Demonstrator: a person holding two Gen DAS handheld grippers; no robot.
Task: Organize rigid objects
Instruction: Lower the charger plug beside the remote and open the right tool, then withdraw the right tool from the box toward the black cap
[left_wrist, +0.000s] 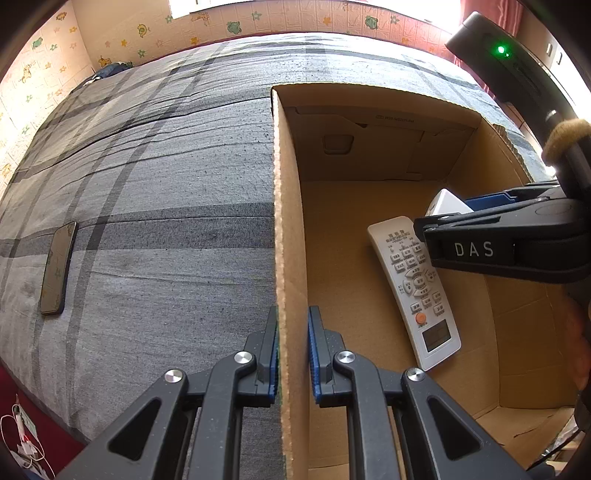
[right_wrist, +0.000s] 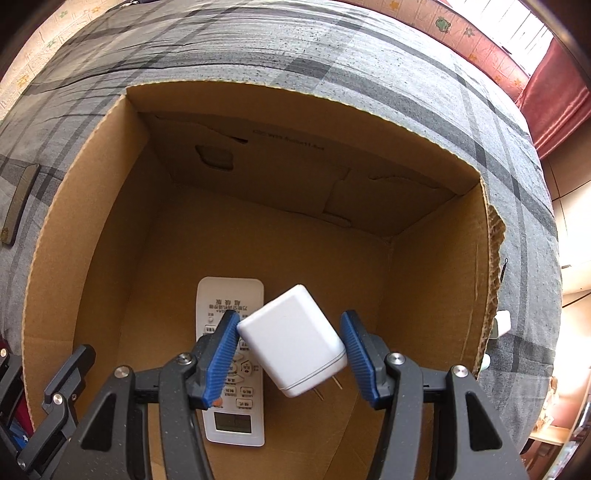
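1. Far to my left a dark phone (left_wrist: 59, 267) lies flat on the grey plaid bedspread (left_wrist: 166, 177), well apart from the cardboard box (left_wrist: 291, 221). In the right wrist view only a sliver of it shows at the frame edge.
2. My left gripper (left_wrist: 293, 350) straddles the box's left wall, one blue pad (left_wrist: 273, 354) outside and one inside. The outer pad looks to be against the cardboard, while a narrow gap shows by the inner one, so I cannot tell whether I am truly pinching the wall.
3. Inside the open box, a white remote control (right_wrist: 231, 354) lies face up on the floor, its small display toward me. My right gripper's left finger and the charger hide much of its keypad in the right wrist view.
4. My right gripper (right_wrist: 291, 350) sits over the box interior, its jaws parted with the white charger (right_wrist: 293, 339) tilted between them, prongs pointing down toward me. Its corner touches the left pad (right_wrist: 221, 354), and the right pad is at or just beside its lower edge; whether it is firmly held is unclear.
5. The box's right wall (right_wrist: 493, 258) is torn and ragged at the top. Beyond it, two small white things (right_wrist: 502, 323) peek out on the bedspread, mostly hidden by the cardboard.
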